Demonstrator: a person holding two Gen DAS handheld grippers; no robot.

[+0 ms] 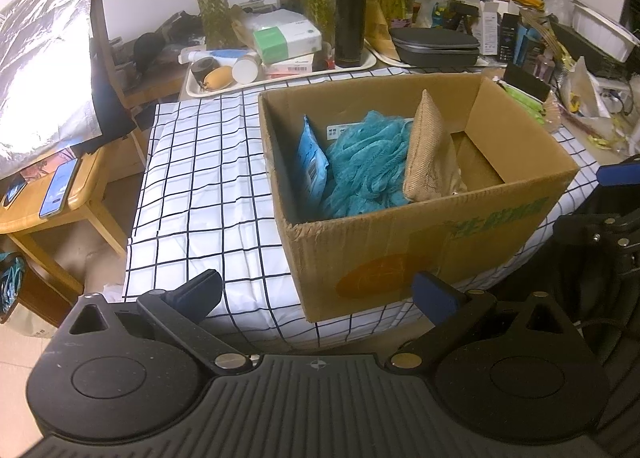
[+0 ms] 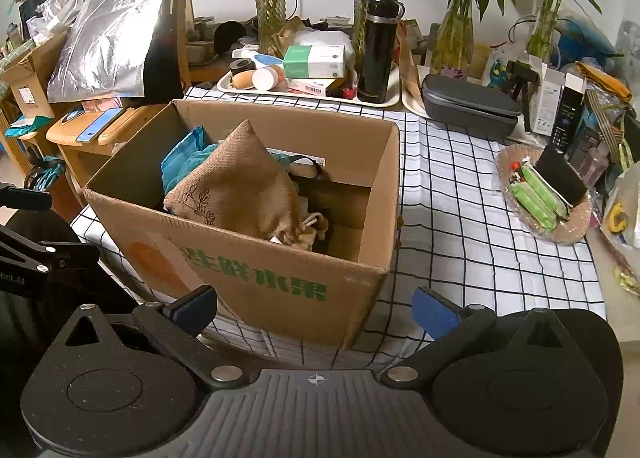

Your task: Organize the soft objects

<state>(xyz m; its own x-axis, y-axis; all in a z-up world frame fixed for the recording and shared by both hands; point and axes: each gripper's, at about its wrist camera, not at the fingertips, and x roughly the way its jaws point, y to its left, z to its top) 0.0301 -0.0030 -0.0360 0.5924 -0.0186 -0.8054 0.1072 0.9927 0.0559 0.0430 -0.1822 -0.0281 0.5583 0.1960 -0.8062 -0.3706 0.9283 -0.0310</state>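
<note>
The floor of the cardboard box (image 1: pixel 400 254) is mostly hidden by its near wall, and the small things under the burlap pouch (image 1: pixel 428 154) cannot be made out. Inside the box, from left to right, a blue packet (image 1: pixel 310 162), a teal mesh sponge (image 1: pixel 368 162) and the burlap pouch are seen, the pouch leaning on the sponge. The box is placed on the checked tablecloth (image 1: pixel 200 178), near the front edge of the table. The left gripper (image 1: pixel 320 294) is held wide open before the box, and nothing is gripped. The right gripper (image 2: pixel 316 308) is likewise spread wide and empty, near the front right corner of the box. Along the far edge, a white tray (image 2: pixel 394 98) with a black flask (image 2: pixel 376 54) is seen, then a grey case (image 2: pixel 468 106); a dish with green packets (image 2: pixel 538 194) lies at the right edge.
</note>
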